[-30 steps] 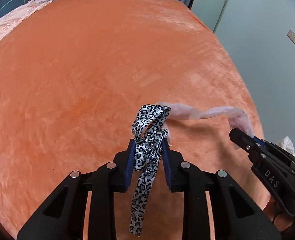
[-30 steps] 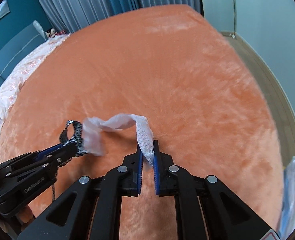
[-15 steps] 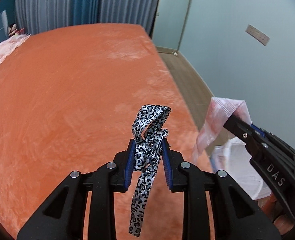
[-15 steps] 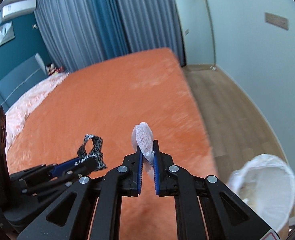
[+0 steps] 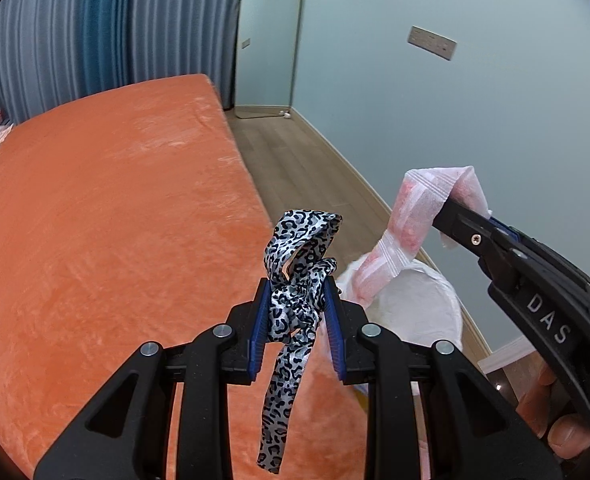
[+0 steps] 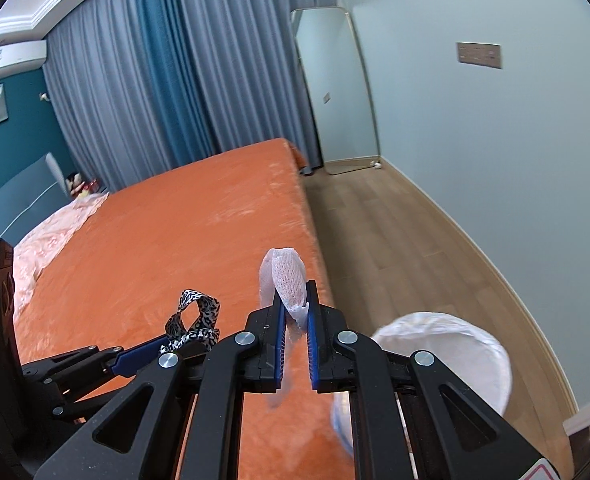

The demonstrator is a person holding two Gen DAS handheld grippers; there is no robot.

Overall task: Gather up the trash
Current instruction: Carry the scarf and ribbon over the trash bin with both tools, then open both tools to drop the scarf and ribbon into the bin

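Left gripper clamps a leopard-print ribbon; right gripper pinches a pink wrapper near the bed's edge, beside a lined bin.

White raised letters "DAS" stand on the black body of the right gripper, at the right of the left wrist view.

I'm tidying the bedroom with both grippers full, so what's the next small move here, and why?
Probably carry both grippers on over the white-lined bin before letting go. The right gripper is shut on the pink foam wrap and the left gripper is shut on the leopard-print ribbon, and both hang near the edge of the orange bed, short of the bin's mouth on the floor.
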